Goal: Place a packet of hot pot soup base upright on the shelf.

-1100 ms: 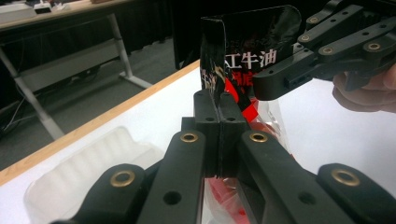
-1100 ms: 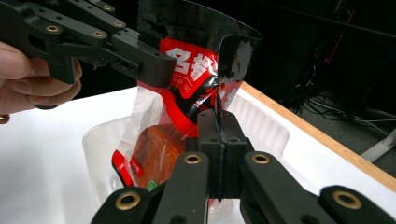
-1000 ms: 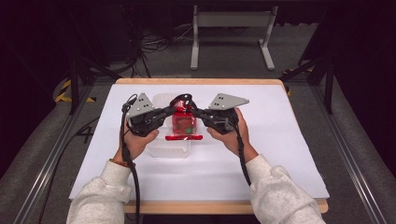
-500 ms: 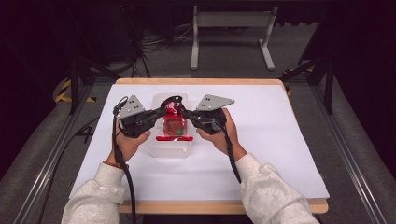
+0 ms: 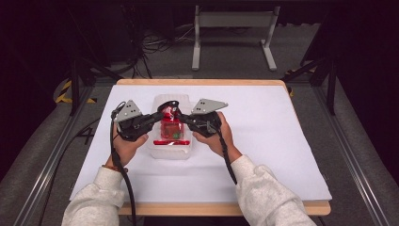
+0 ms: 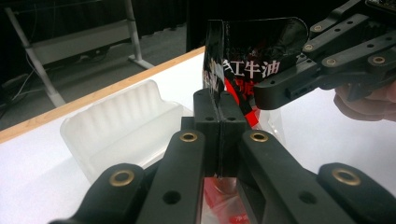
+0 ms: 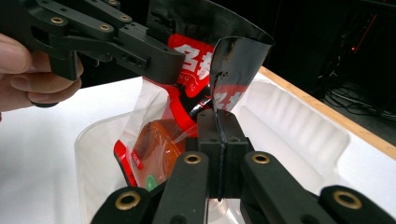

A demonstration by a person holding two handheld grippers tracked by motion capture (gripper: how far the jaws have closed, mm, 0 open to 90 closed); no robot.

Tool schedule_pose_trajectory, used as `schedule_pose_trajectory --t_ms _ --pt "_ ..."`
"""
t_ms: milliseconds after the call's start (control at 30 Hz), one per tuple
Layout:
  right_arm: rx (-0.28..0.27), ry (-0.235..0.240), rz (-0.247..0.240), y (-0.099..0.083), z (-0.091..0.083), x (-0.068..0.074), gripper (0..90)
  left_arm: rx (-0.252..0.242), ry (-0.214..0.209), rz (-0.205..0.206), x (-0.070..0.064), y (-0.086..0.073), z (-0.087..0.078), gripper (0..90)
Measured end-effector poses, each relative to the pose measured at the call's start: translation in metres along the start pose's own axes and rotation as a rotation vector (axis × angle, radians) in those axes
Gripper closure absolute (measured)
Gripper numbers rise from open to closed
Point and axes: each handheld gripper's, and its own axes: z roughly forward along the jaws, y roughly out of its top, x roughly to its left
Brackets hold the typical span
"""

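We see the red-and-black sauce packet [image 5: 170, 123] held upright over the clear plastic tray [image 5: 172, 151] near the middle of the white table [image 5: 263, 141]. Our left gripper [image 6: 218, 122] pinches the packet's top edge from nine o'clock; our right gripper [image 7: 218, 140] is clamped on the same edge from three o'clock. Both pairs of jaws are pressed tight on the film, and the packet's lower part hangs into the tray.

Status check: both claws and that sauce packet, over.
Left claw shut on sauce packet. Right claw shut on its torn top flap. Packet held over translucent plastic container. Nothing in the way.
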Motion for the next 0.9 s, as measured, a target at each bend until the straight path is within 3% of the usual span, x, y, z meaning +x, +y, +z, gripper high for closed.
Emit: schedule_pose_trajectory --t_ms 200,533,900 --pt "0.004 0.009 0.007 -0.003 0.003 0.002 89.8 0.01 -0.002 0.002 0.0 -0.003 0.0 89.1" --pt "0.042 0.031 0.005 -0.016 0.009 0.008 89.2 0.056 -0.009 0.004 -0.001 -0.02 0.004 88.8" --pt "0.045 0.049 -0.009 -0.019 0.01 0.015 88.6 0.05 -0.019 -0.002 -0.003 -0.031 -0.003 87.5"
